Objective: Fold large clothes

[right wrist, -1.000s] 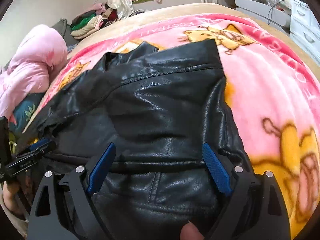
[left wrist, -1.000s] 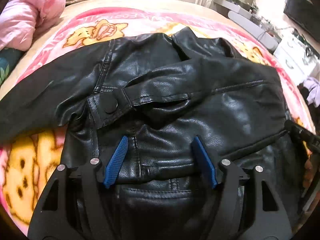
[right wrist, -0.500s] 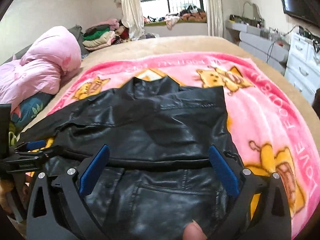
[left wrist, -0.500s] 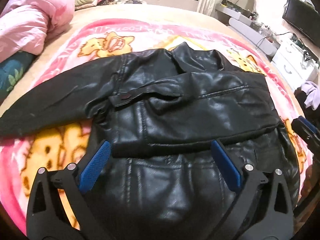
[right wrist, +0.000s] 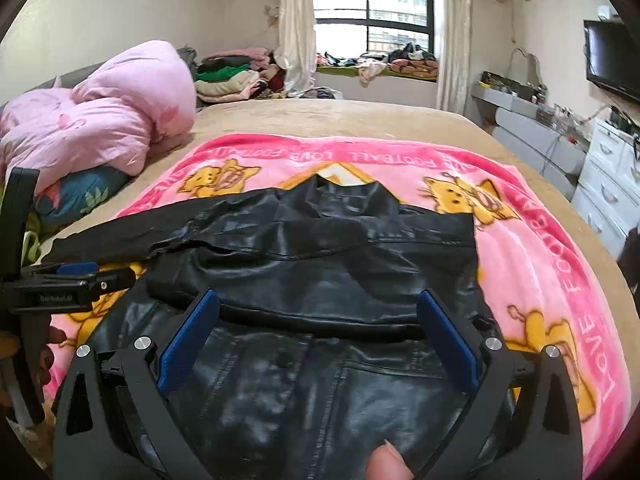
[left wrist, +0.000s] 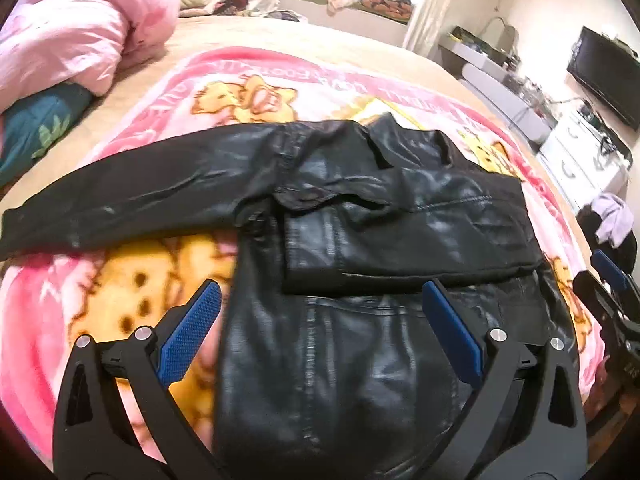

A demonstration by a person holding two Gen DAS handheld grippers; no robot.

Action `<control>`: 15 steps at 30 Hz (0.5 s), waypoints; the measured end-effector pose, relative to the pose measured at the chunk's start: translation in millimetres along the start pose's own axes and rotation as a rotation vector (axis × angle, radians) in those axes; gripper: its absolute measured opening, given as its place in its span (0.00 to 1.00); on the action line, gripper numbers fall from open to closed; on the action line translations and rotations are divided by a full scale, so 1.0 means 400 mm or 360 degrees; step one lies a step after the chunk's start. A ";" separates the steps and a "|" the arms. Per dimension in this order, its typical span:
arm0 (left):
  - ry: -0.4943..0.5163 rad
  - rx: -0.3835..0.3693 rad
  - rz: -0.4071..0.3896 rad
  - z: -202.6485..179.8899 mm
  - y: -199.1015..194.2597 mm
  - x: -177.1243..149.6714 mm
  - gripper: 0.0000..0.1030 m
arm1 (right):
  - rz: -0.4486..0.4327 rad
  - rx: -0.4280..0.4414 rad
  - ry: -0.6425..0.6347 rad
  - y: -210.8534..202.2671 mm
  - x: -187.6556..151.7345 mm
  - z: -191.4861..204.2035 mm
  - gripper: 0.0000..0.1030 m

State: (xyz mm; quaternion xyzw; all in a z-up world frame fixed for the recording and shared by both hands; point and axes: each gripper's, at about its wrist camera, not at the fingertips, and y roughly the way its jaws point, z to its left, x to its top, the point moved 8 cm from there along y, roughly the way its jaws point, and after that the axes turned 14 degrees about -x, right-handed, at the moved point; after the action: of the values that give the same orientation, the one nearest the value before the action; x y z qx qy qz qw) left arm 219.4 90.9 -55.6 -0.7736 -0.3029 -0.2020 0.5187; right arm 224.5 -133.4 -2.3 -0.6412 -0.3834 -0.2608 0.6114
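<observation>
Left gripper (left wrist: pixel 320 332) spread wide, empty, hovering above black leather jacket (left wrist: pixel 360 248). Right gripper (right wrist: pixel 318 330) likewise wide, empty, above same jacket (right wrist: pixel 320 280). Jacket flat on pink cartoon blanket (right wrist: pixel 532 264), just ahead of and below both tools. One sleeve (left wrist: pixel 132 200) stretched out left of left gripper; other sleeve folded across chest.
</observation>
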 end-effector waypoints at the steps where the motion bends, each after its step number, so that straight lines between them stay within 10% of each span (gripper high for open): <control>1: -0.0011 0.0006 -0.0009 0.012 -0.008 0.000 0.91 | -0.0005 0.0004 -0.0012 -0.001 0.003 0.013 0.96; 15: -0.0270 0.0128 -0.0155 0.249 -0.116 -0.002 0.91 | -0.0065 0.0122 -0.0247 -0.019 0.040 0.270 0.96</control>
State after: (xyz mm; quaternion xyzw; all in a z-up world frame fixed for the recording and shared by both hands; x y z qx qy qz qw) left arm 187.3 195.8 -62.4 -0.7509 -0.3908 -0.1484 0.5114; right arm 212.8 -24.5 2.5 -0.6276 -0.4525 -0.2079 0.5985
